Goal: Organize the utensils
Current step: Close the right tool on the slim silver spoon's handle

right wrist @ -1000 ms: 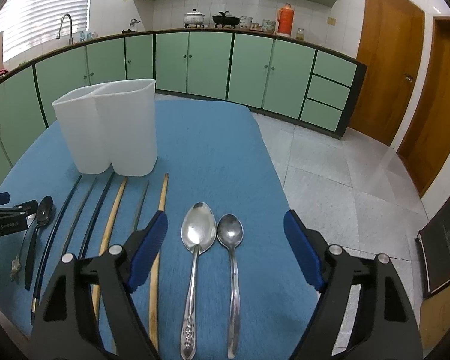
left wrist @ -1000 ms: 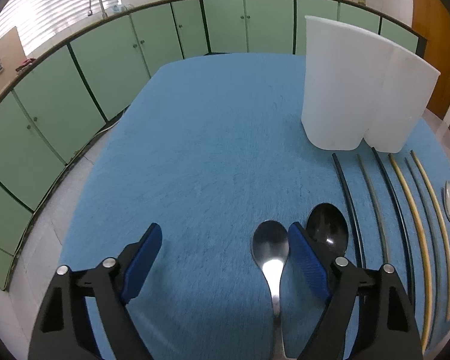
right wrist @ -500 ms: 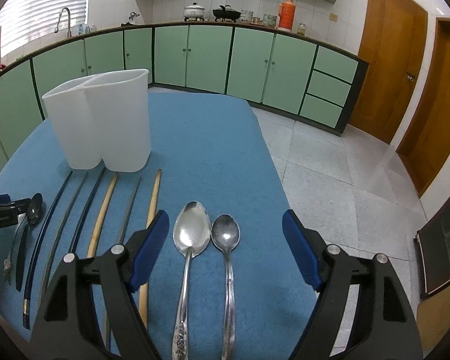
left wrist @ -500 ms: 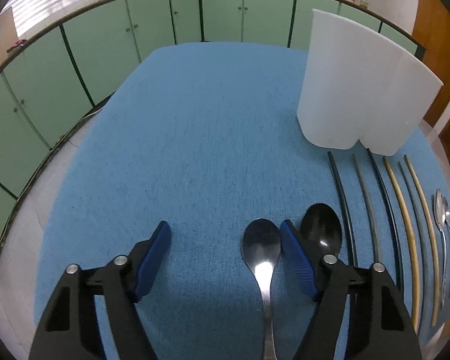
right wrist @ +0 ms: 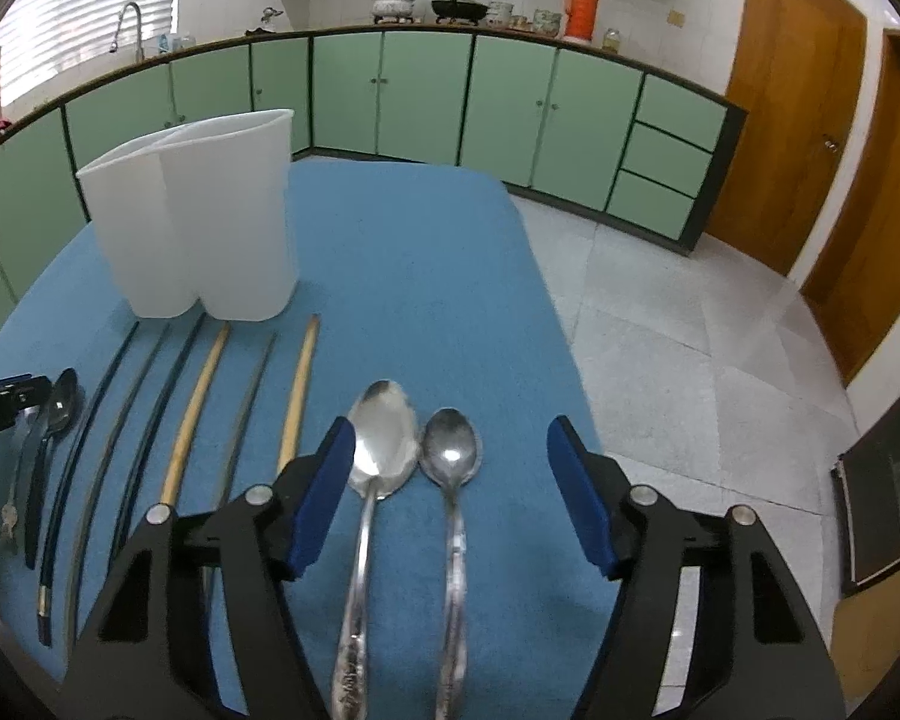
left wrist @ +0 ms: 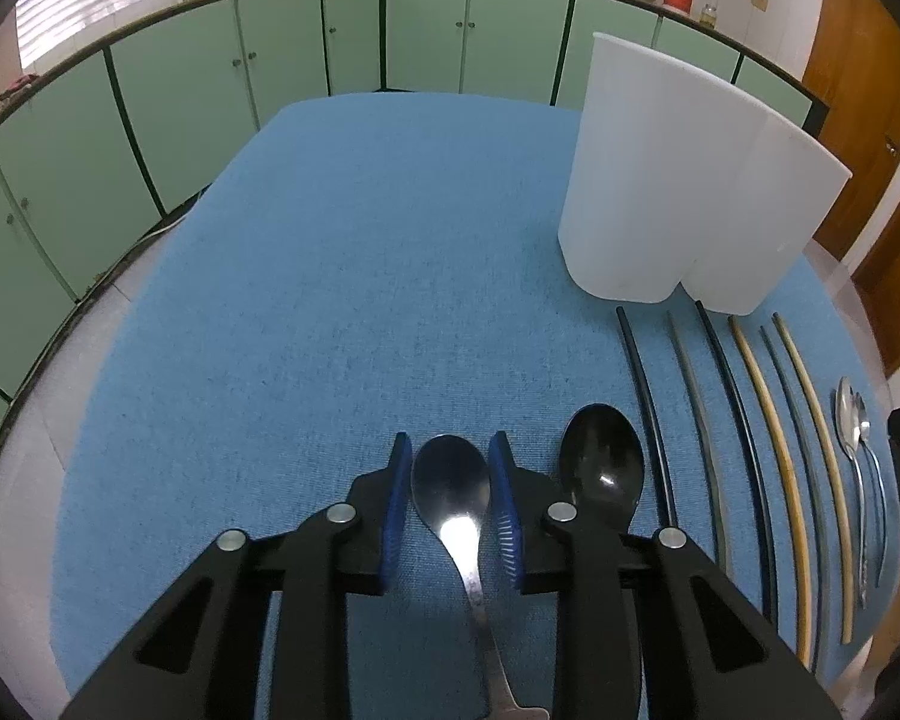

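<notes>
In the left wrist view my left gripper [left wrist: 450, 504] has its blue pads closed around the bowl of a steel spoon [left wrist: 450, 483] lying on the blue tablecloth [left wrist: 330, 312]. A black spoon [left wrist: 600, 468] lies just right of it. In the right wrist view my right gripper [right wrist: 450, 504] is open, low over a large steel spoon [right wrist: 384, 438] and a smaller steel spoon [right wrist: 450, 450] between its jaws. A white two-compartment holder [right wrist: 198, 228] stands at the back; it also shows in the left wrist view [left wrist: 684, 192].
Several chopsticks, black, grey and wooden [right wrist: 192, 414], lie in a row between the two spoon pairs. The table's right edge [right wrist: 570, 360] drops to a tiled floor. Green cabinets [right wrist: 426, 96] run behind the table.
My left gripper has closed from wide open onto the steel spoon's bowl. My right gripper has moved slightly forward and lower over the two spoons, still open.
</notes>
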`<move>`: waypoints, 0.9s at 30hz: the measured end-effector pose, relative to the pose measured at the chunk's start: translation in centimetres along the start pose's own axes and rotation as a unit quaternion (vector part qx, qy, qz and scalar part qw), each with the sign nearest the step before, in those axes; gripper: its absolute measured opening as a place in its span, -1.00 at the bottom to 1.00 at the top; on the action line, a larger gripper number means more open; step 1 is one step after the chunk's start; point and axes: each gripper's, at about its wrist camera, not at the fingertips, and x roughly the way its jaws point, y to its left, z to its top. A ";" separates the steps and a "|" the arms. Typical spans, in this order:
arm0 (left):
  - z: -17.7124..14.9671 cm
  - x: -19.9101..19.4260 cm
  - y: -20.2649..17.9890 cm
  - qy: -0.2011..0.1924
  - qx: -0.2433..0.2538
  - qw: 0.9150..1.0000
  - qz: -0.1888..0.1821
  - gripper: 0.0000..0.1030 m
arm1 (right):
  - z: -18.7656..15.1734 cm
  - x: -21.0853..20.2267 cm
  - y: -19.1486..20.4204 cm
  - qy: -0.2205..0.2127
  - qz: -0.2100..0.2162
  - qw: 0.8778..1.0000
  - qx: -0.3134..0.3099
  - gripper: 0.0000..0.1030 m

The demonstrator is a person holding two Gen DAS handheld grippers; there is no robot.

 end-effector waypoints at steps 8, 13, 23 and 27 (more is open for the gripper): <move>-0.6 -1.2 0.8 -0.020 -0.006 1.000 0.009 -0.50 | 0.2 1.6 -0.4 0.022 0.000 1.000 0.008 -0.05; -0.4 -1.0 0.6 -0.023 0.004 1.000 0.009 -0.50 | 0.2 2.6 -1.4 0.038 -0.004 0.999 0.016 -0.07; -0.4 -0.8 -0.5 -0.026 0.013 0.999 0.016 -0.50 | 0.3 4.2 -1.2 0.059 0.001 0.998 0.016 -0.19; -0.5 -0.5 -0.6 -0.027 0.015 0.999 0.019 -0.50 | 0.2 4.3 -2.0 0.059 -0.008 0.998 0.024 -0.19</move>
